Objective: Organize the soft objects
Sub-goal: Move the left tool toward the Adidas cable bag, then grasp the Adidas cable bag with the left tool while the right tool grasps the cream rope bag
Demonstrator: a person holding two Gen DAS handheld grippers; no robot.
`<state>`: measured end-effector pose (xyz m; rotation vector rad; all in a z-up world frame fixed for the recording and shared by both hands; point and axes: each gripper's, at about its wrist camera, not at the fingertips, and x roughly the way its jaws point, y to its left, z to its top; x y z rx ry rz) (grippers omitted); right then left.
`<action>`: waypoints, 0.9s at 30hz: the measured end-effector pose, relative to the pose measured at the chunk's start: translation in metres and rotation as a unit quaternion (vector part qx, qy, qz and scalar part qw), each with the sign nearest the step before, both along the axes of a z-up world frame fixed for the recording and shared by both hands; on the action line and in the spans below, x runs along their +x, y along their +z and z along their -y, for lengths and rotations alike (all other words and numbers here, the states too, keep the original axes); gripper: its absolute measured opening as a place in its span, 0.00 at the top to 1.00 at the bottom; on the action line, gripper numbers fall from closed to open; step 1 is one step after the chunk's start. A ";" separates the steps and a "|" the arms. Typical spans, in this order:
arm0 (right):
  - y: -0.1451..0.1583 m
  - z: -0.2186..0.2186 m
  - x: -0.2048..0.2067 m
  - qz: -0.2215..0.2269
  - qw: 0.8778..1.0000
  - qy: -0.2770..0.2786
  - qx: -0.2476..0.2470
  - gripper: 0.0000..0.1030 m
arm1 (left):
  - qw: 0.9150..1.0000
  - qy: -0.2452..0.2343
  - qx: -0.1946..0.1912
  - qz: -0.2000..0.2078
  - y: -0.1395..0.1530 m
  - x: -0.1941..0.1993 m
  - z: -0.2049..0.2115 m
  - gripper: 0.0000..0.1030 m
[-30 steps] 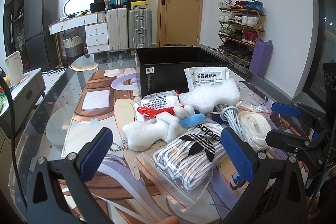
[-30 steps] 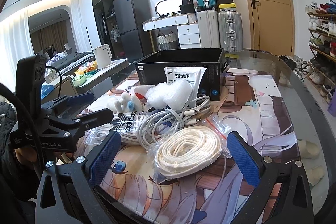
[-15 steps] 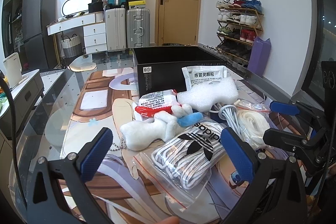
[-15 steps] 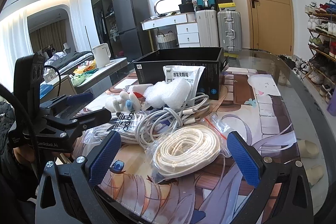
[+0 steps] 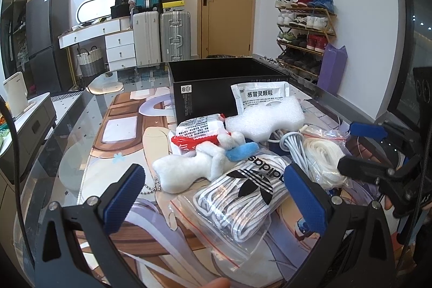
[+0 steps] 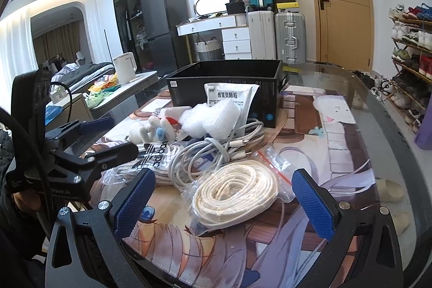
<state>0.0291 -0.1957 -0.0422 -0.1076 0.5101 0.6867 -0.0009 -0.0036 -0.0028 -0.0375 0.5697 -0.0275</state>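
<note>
— Where are your claws right now?

— My left gripper (image 5: 213,195) has its jaws spread wide and holds nothing. It hangs just above the zip bag of striped laces (image 5: 240,196), touching none of it as far as I can see. My right gripper (image 6: 224,203) is just as wide apart and just as empty, with the bagged coil of cream rope (image 6: 235,196) lying between its pads.

— Why that pose?

— I judge each claw is lined up on the nearest soft thing, jaws wide enough to straddle a floppy bag from above.

— And beyond the claws?

— Past the laces lies a white plush toy (image 5: 194,166) on a bead chain, with a red-and-white packet (image 5: 198,132) just behind it. Next come a white foam block (image 5: 266,118), a tangle of white cables (image 6: 216,150), and a medicine sachet (image 5: 260,96) leaning against the black box (image 5: 205,96).

— So the box is the goal?

— Probably. It stands open at the far side of the heap, and everything soft lies outside it on the printed mat (image 6: 324,153), so sorting looks barely begun.
</note>
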 end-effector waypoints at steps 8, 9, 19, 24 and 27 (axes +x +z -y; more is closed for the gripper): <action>0.010 0.006 0.000 0.001 1.000 -0.017 0.002 0.01 | 1.000 0.000 -0.006 -0.002 0.000 0.001 -0.001 0.00; 0.009 0.007 0.001 -0.005 1.000 -0.017 0.002 0.01 | 1.000 0.000 -0.004 -0.002 0.000 0.001 -0.001 0.00; -0.005 0.005 0.014 -0.055 0.998 -0.027 -0.011 0.01 | 1.000 -0.005 0.004 -0.002 0.000 0.001 0.001 0.00; -0.010 -0.007 0.014 -0.059 0.998 -0.034 -0.017 0.01 | 1.000 -0.006 0.009 -0.001 0.000 0.000 0.003 0.00; -0.015 -0.015 0.014 -0.055 0.996 -0.052 -0.052 0.01 | 1.000 -0.007 0.010 -0.001 0.000 0.000 0.004 0.00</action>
